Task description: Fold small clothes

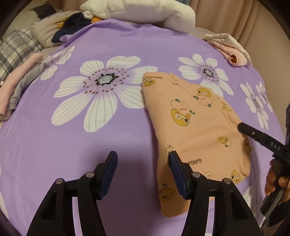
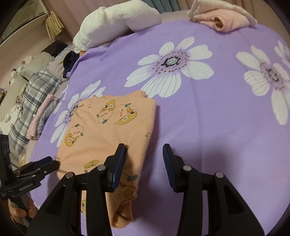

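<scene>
Peach garment [image 1: 195, 123] folded on purple bedsheet [image 1: 76, 138]; both hand-held grippers, left [image 1: 143, 170] and right [image 2: 144, 163], spread, empty. White plush [image 1: 137, 12], pink clothes [image 1: 230, 49] at far edge.

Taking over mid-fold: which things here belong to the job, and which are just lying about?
In the job:
peach duck-print garment
left gripper, jaws open
right gripper, jaws open

Lying about:
white plush toy
pink folded clothes
plaid cloth

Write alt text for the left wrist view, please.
An open left gripper hovers beside a folded peach garment on a purple flowered bedsheet. The right gripper reaches in from the right.
</scene>
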`<action>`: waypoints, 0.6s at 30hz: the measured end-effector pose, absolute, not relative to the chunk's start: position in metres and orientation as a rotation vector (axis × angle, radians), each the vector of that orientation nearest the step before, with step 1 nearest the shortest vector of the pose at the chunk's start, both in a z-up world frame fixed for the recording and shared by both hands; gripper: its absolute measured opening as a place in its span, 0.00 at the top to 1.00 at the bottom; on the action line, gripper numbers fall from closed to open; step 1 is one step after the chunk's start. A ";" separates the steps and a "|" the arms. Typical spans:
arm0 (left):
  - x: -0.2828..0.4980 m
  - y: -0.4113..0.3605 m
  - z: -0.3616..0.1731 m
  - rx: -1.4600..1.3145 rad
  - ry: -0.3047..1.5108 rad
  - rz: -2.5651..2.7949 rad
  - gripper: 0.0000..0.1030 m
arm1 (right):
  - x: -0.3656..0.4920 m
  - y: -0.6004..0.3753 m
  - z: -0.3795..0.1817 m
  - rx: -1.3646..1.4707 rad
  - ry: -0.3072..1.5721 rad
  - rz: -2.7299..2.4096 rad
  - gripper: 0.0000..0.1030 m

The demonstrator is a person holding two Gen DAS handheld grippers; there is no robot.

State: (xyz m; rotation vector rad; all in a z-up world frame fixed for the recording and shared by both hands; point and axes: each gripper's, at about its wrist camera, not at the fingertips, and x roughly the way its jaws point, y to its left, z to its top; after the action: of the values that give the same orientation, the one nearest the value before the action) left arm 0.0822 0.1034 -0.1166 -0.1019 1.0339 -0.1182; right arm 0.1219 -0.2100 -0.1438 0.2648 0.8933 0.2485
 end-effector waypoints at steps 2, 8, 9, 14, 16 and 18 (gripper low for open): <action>0.080 0.105 -0.115 -0.097 1.029 -0.107 0.44 | 0.121 -0.212 -0.141 0.250 0.887 0.237 0.59; 0.072 0.111 -0.109 -0.097 1.020 -0.068 0.44 | 0.113 -0.208 -0.123 0.167 0.823 0.201 0.59; 0.071 0.112 -0.107 -0.105 1.018 -0.069 0.44 | 0.112 -0.204 -0.118 0.150 0.807 0.208 0.59; 0.063 0.106 -0.095 -0.114 0.983 -0.084 0.44 | 0.114 -0.186 -0.099 0.119 0.762 0.272 0.59; 0.060 0.100 -0.091 -0.106 0.970 -0.095 0.43 | 0.118 -0.179 -0.095 0.122 0.762 0.301 0.59; 0.057 0.093 -0.088 -0.099 0.954 -0.119 0.43 | 0.123 -0.172 -0.096 0.124 0.772 0.319 0.59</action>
State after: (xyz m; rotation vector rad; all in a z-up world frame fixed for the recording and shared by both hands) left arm 0.0574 0.0925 -0.0885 -0.0987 0.9543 -0.1188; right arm 0.1229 -0.1725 -0.0964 0.1242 0.7719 0.3195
